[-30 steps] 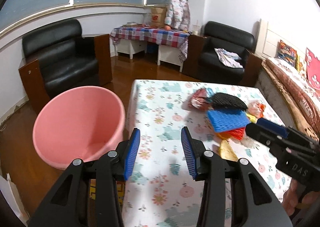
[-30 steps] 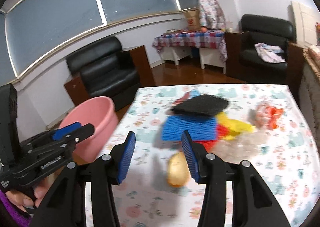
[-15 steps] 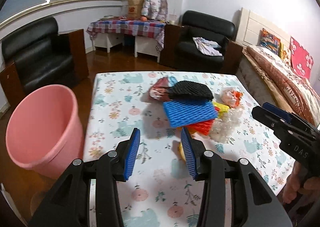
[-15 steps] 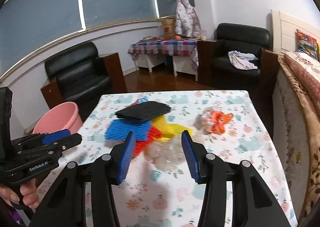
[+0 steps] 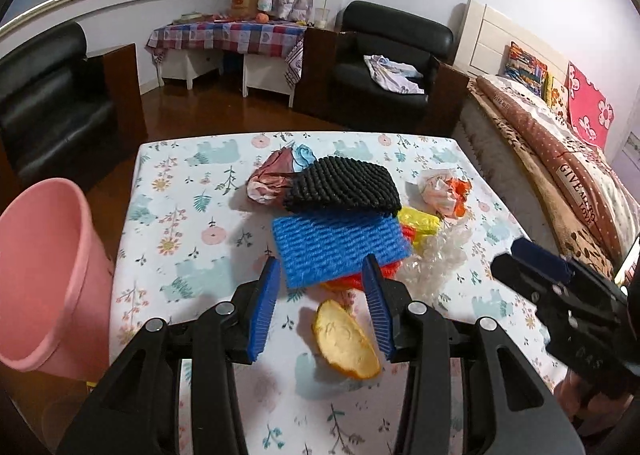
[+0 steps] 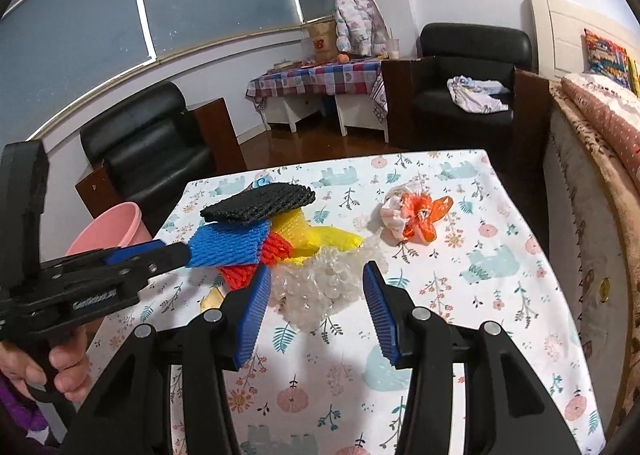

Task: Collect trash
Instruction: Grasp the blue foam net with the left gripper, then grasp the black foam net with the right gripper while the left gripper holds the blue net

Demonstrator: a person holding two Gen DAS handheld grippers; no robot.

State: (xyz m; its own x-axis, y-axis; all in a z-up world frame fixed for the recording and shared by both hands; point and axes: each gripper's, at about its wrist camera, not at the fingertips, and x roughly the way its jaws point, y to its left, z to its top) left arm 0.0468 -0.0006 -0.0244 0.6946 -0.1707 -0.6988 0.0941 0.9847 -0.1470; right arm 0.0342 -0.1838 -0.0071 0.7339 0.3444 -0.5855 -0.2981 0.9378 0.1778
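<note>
Orange peel [image 5: 346,341] lies on tablecloth [image 5: 192,239], just ahead of left gripper [image 5: 320,315], jaws apart, empty; long axis runs diagonally. Right gripper [image 6: 316,313], also apart, hovers over bubble wrap [image 6: 320,287]; left nearer

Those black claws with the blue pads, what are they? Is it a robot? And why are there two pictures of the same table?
It is no robot. A person holds a grabbing tool in each hand, and each tool has a small camera looking along its jaws, so there are two pictures.

The left gripper has its jaws open over a piece of orange peel. The right gripper has its jaws open over a crinkly clear plastic wrap. Neither holds anything.

On the flowered tablecloth lies the trash: a black foam net on a blue foam net, red and yellow pieces under them, and a crumpled orange and white bag. The pink bucket stands beside the table, left of it in the left camera's picture.
</note>
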